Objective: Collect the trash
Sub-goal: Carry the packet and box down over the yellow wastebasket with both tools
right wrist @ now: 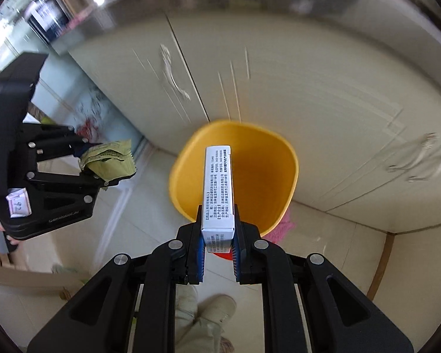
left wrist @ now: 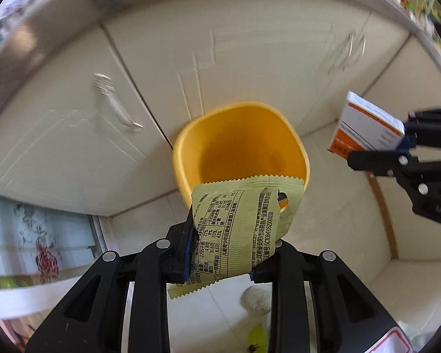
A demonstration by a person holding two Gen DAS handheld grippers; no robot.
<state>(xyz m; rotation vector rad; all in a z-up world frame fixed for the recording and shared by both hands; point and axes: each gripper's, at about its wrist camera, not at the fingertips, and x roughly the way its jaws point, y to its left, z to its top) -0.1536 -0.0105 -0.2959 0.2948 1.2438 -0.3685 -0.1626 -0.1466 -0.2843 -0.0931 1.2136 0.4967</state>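
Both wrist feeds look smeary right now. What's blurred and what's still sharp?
Left wrist view: cabinet handle streaks, wrapper print readable, yellow bin slightly soft. Right wrist view: cabinet doors smear, box text crisp; fisheye bends edges in both.

Soft, even daylight fills both my views, with no harsh shadows. The cupboard doors (left wrist: pixel 73 135) smear with motion blur. Fisheye bends and darkens the edges.

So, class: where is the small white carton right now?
The white carton is clamped in the right gripper, held above the yellow bin near the cabinet doors.
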